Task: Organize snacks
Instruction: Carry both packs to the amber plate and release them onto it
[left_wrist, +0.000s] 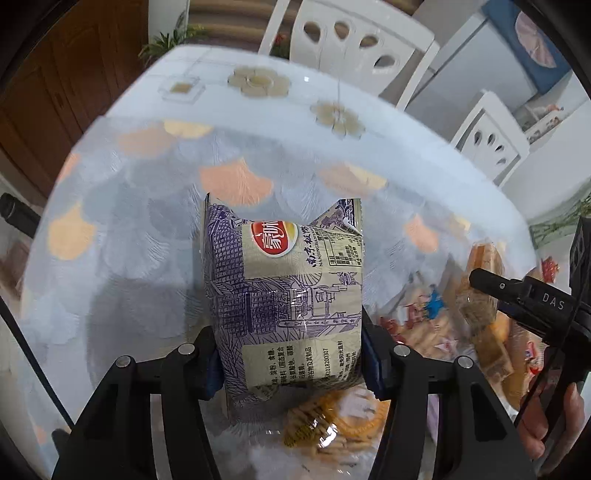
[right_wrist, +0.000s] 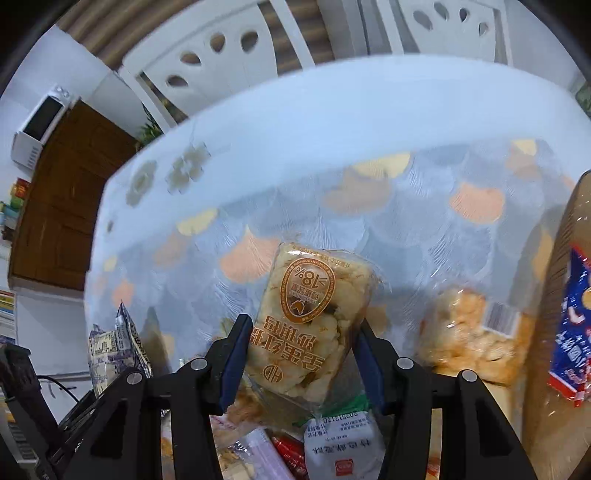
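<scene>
left gripper (left_wrist: 288, 354) clamps the purple-printed packet (left_wrist: 284, 295), long axis toward 12 o'clock above the table (left_wrist: 147, 258); right gripper (right_wrist: 301, 354) clamps the crispy snack pack (right_wrist: 314, 325) likewise, snack pile (right_wrist: 332, 454) at 6 o'clock.

white chairs (left_wrist: 354, 40), microwave (right_wrist: 38, 127), wooden door (right_wrist: 70, 199)

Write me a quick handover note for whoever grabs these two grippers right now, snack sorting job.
Left gripper: shut on the purple-and-cream snack packet, lifted over the table.
Right gripper: shut on the clear-wrapped pastry pack, also off the table.
Remaining snacks lie in a loose pile below and between the grippers.
Done: two items picked.
Left: place both, then sort the pile; no destination is visible.
</scene>
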